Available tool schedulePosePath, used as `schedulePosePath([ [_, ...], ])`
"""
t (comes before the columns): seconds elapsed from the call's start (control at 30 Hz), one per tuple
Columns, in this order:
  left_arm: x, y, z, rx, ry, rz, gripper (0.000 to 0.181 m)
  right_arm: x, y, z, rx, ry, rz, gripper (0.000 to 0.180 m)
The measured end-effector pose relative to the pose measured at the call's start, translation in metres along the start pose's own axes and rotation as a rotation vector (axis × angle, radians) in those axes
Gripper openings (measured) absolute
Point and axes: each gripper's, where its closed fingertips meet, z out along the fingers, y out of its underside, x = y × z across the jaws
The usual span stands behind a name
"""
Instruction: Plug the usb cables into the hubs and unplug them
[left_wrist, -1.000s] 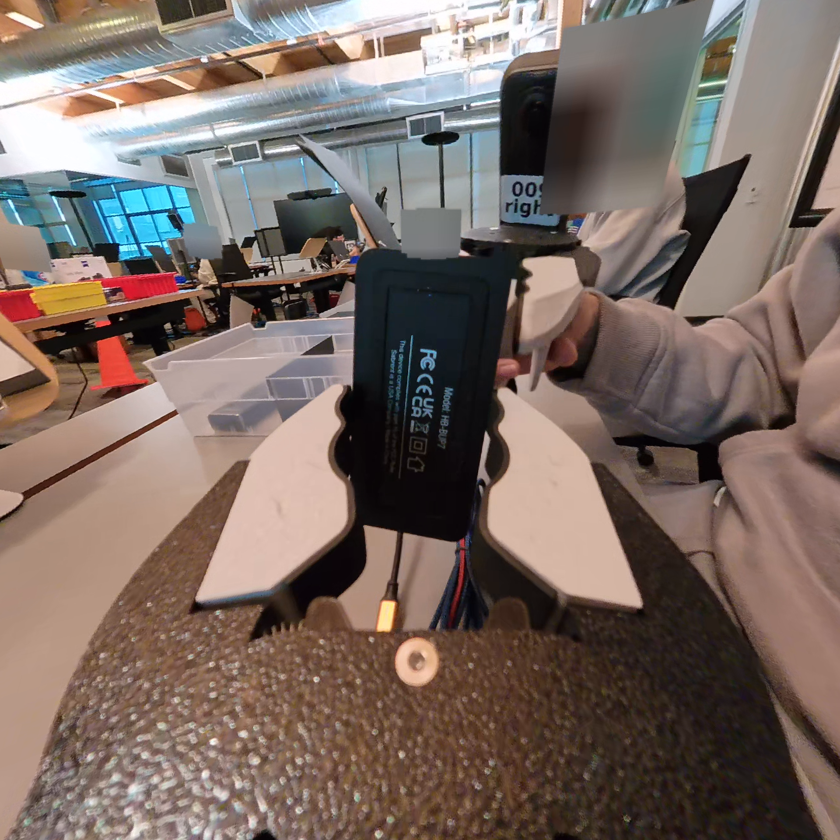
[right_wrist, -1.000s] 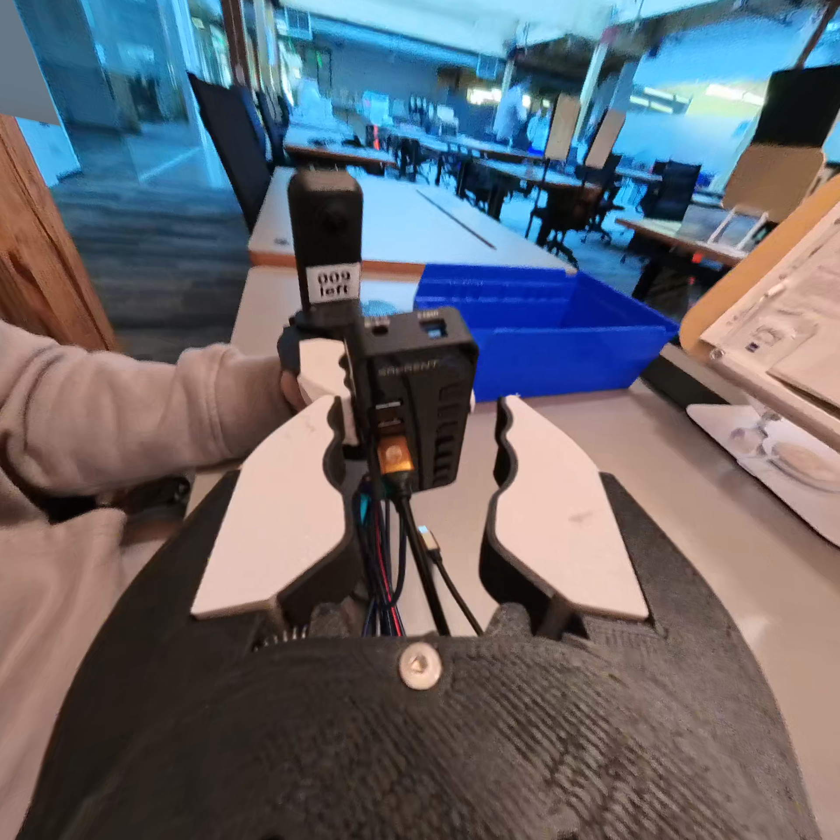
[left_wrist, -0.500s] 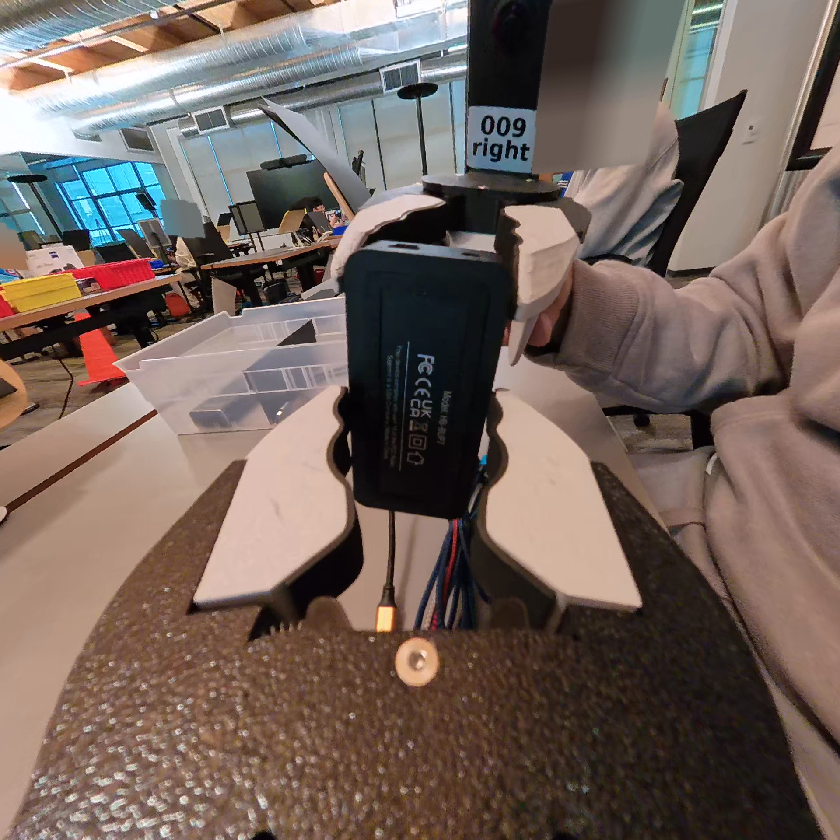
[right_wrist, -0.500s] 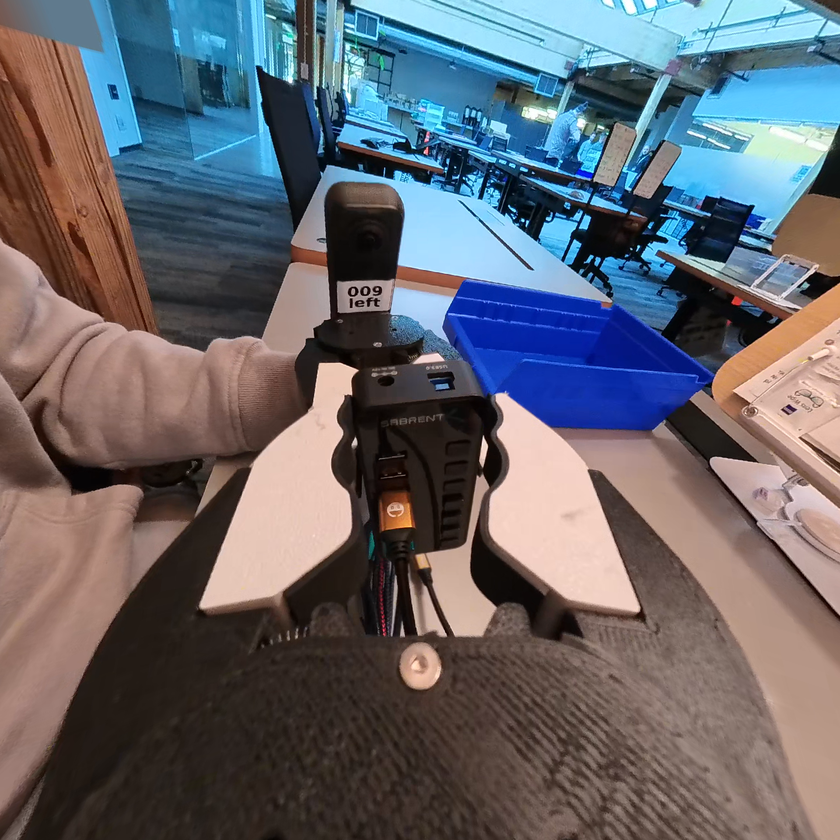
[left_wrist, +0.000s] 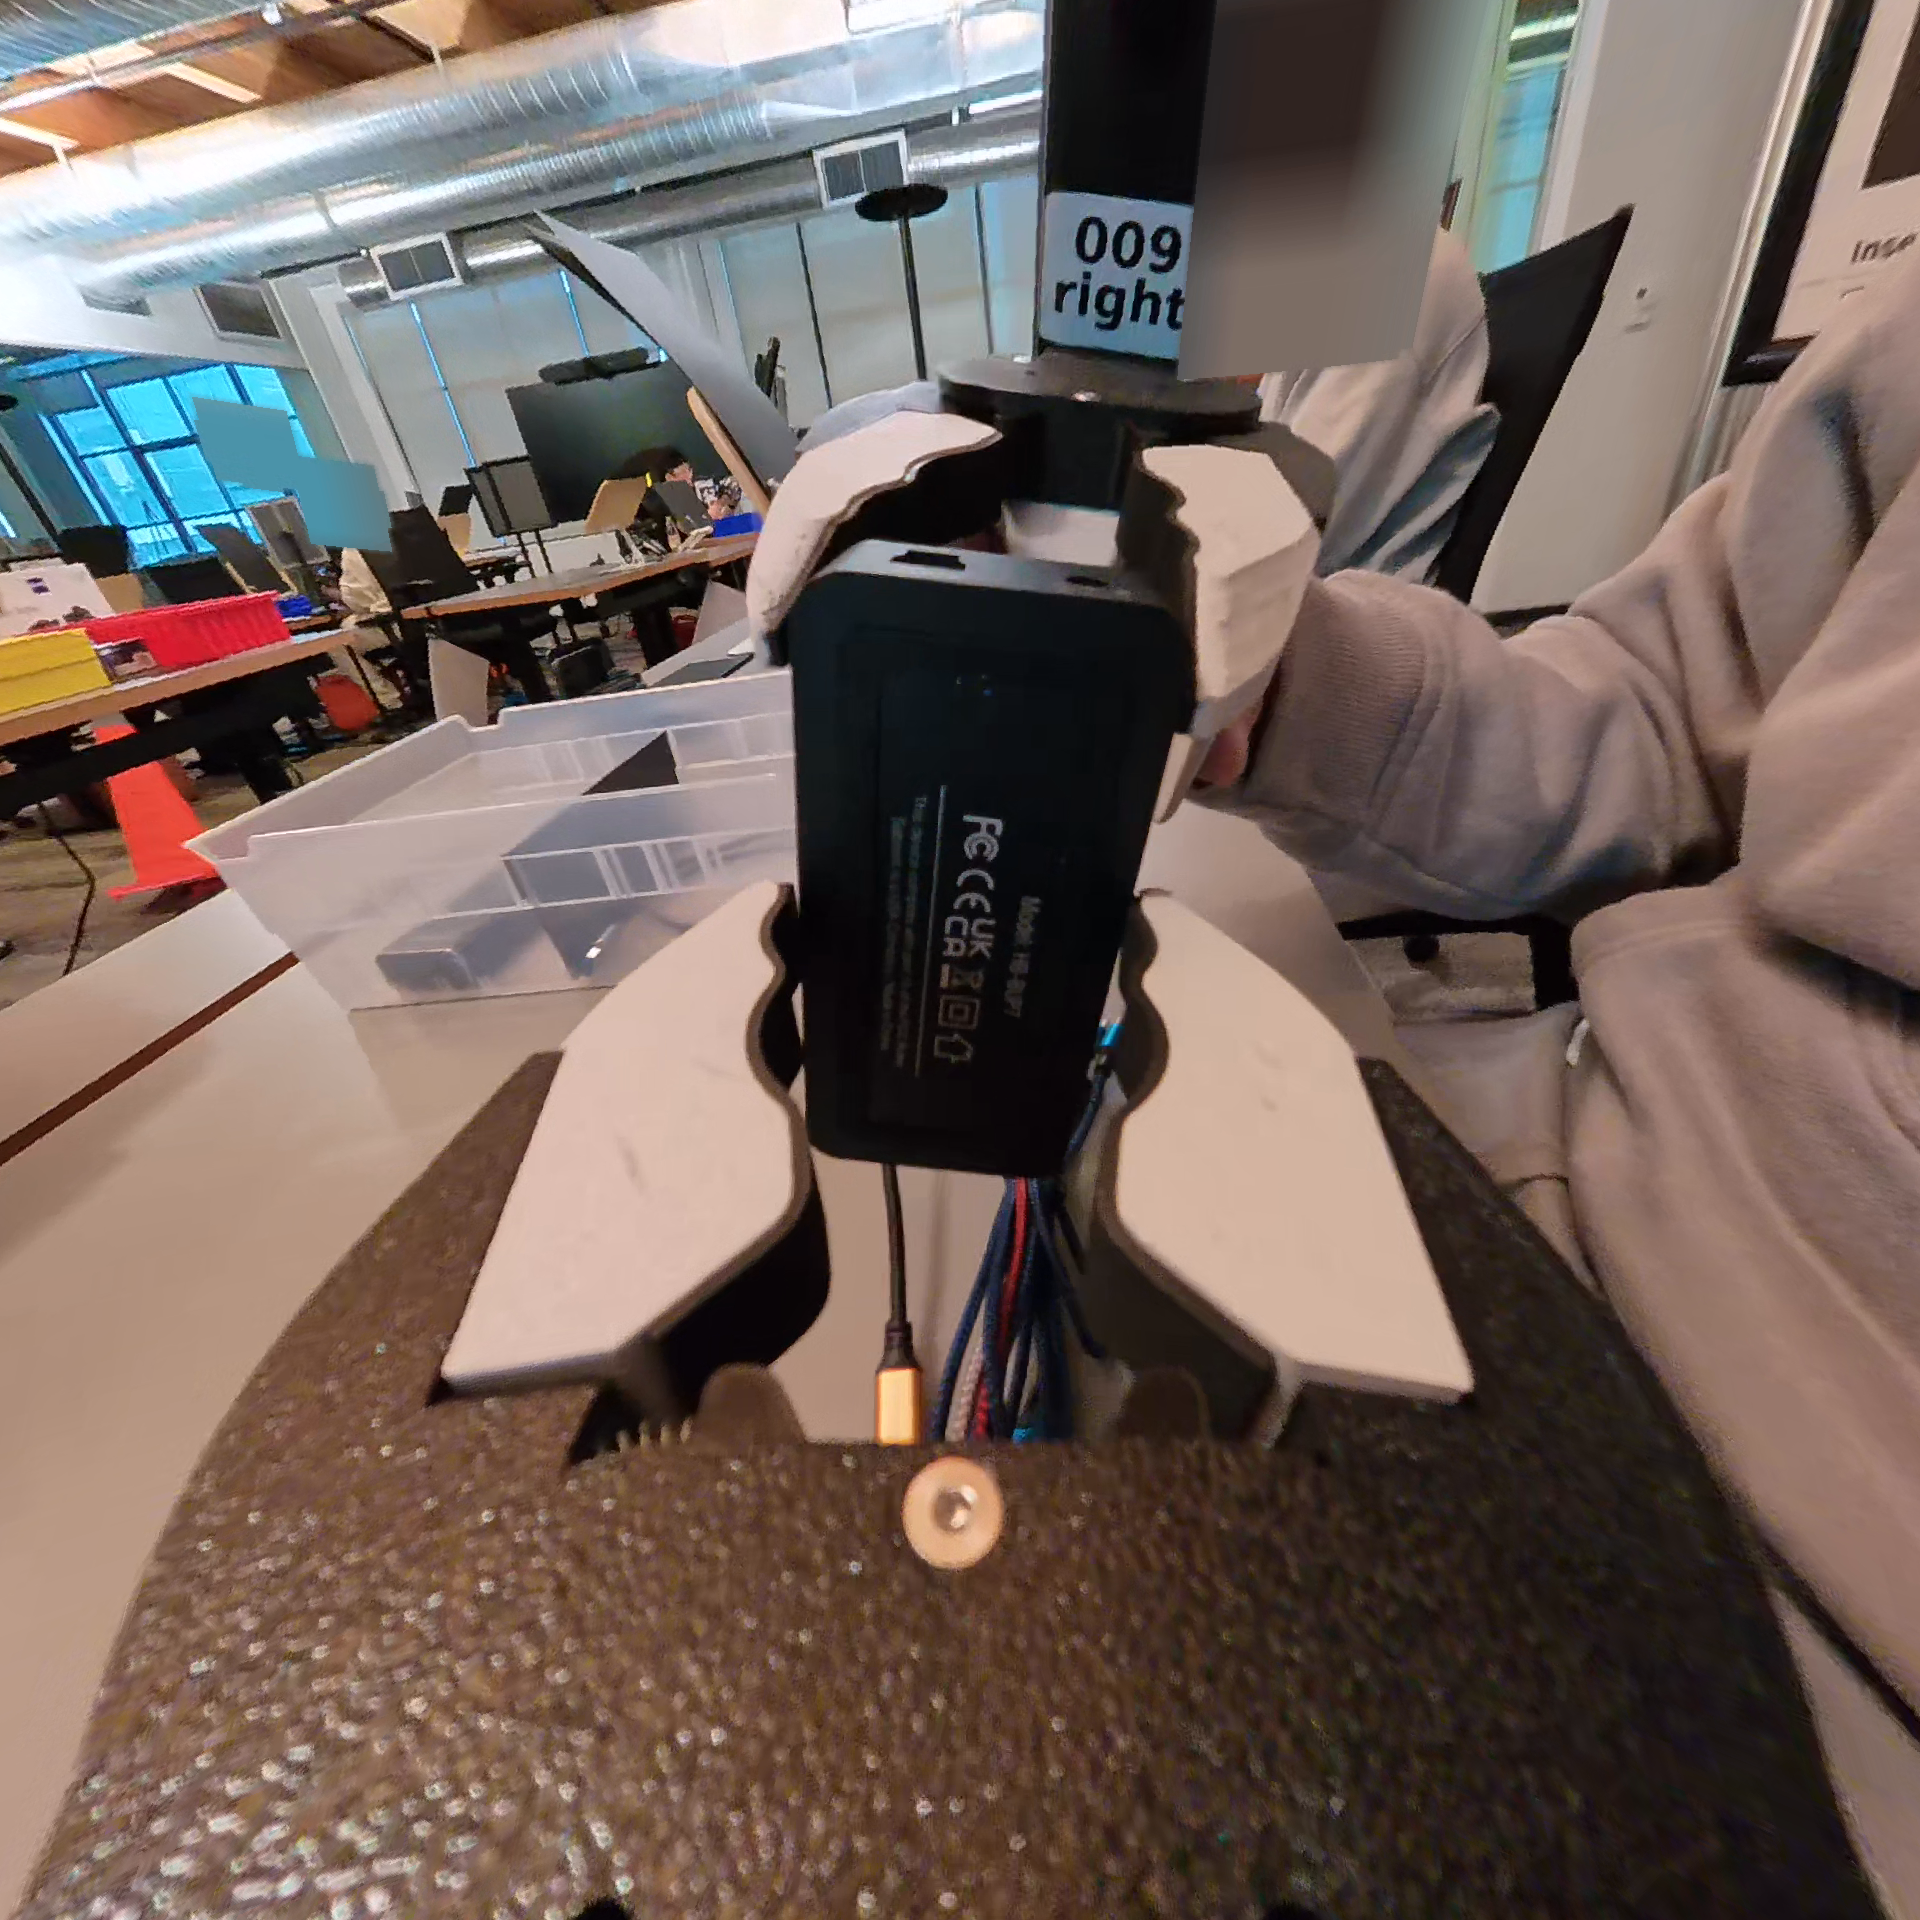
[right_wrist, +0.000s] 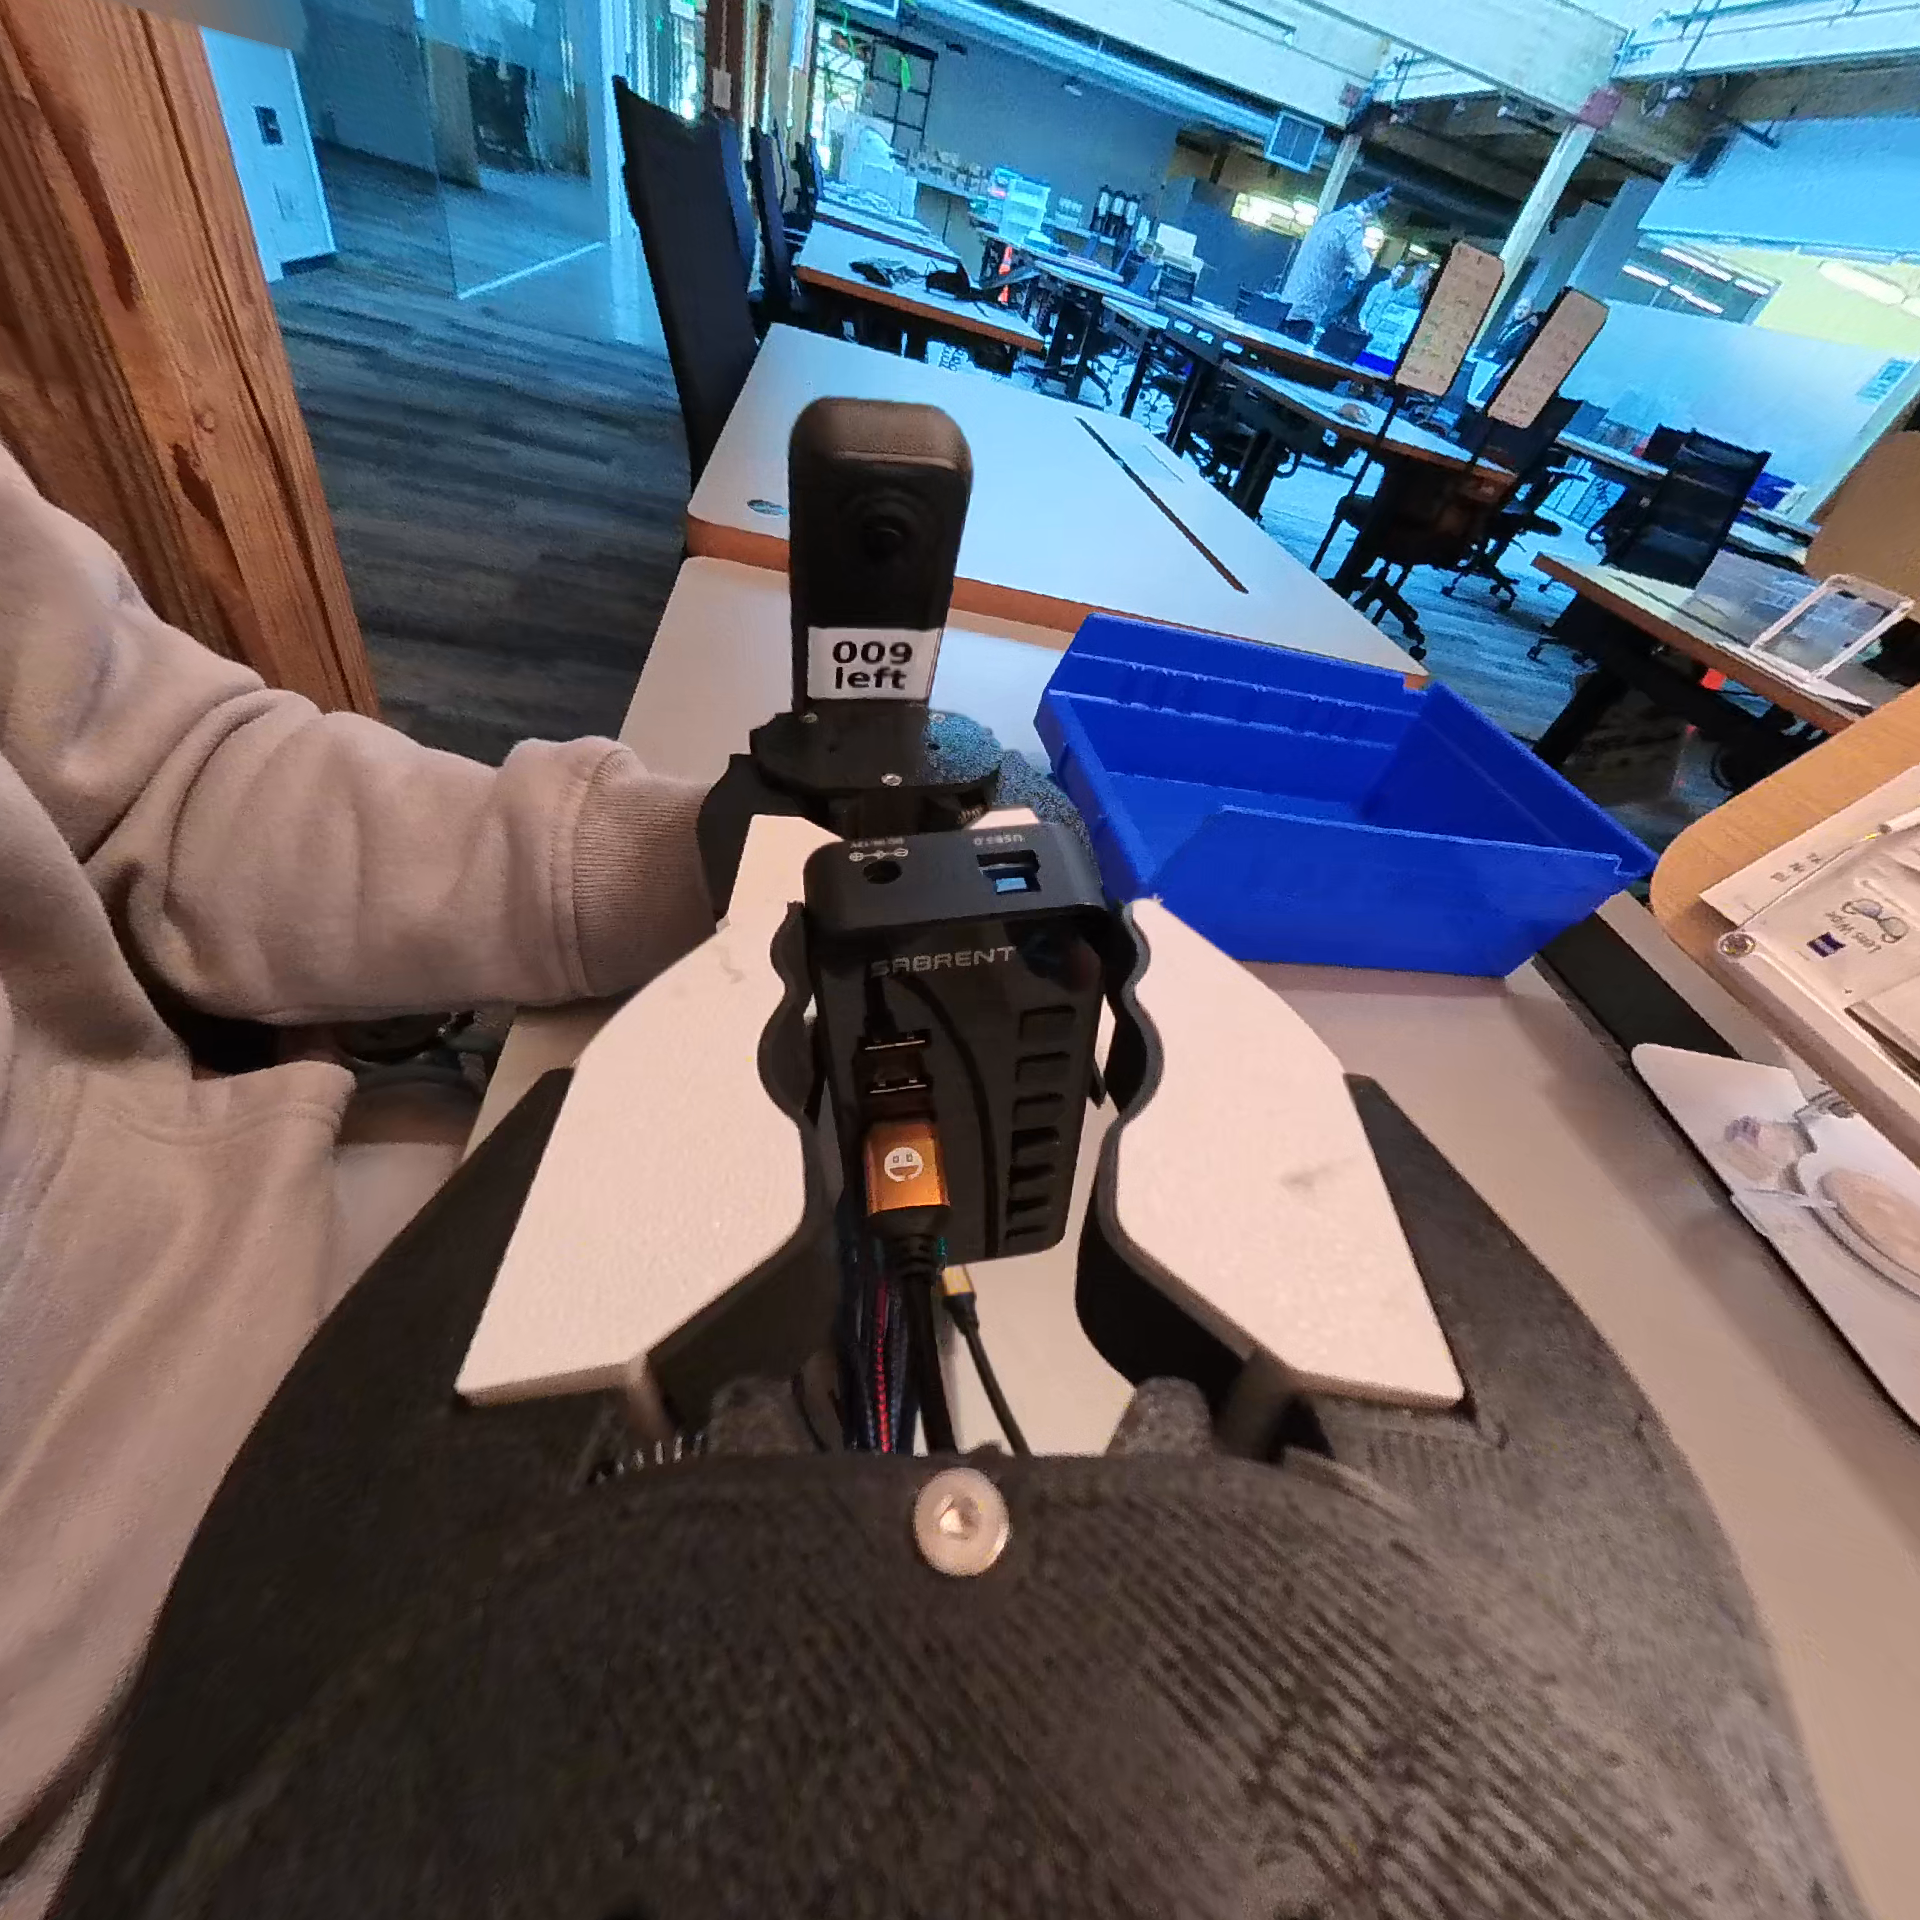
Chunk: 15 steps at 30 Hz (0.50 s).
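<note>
Hub (left_wrist: 977, 873) above grey table (left_wrist: 208, 1195); open-plan office behind.

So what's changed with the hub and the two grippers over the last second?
The right gripper came in from the far side and shut on the upright black plastic USB hub, which it stood open beside a second ago. The left gripper has kept its grip on the hub throughout. The orange metal USB plug remains seated in its port, cables hanging below.

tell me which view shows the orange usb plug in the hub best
The right wrist view: the orange usb plug sits seated in the black hub's port face. The left wrist view shows only the hub's back; that plug is hidden.
</note>
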Motion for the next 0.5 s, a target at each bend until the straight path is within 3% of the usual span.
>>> schedulePosePath([
  [0.5, 0.0048, 0.0059, 0.001, 0.025, 0.05, -0.042, 0.06, -0.0028, 0.0043, 0.0028, -0.021, -0.043, 0.0, 0.055],
])
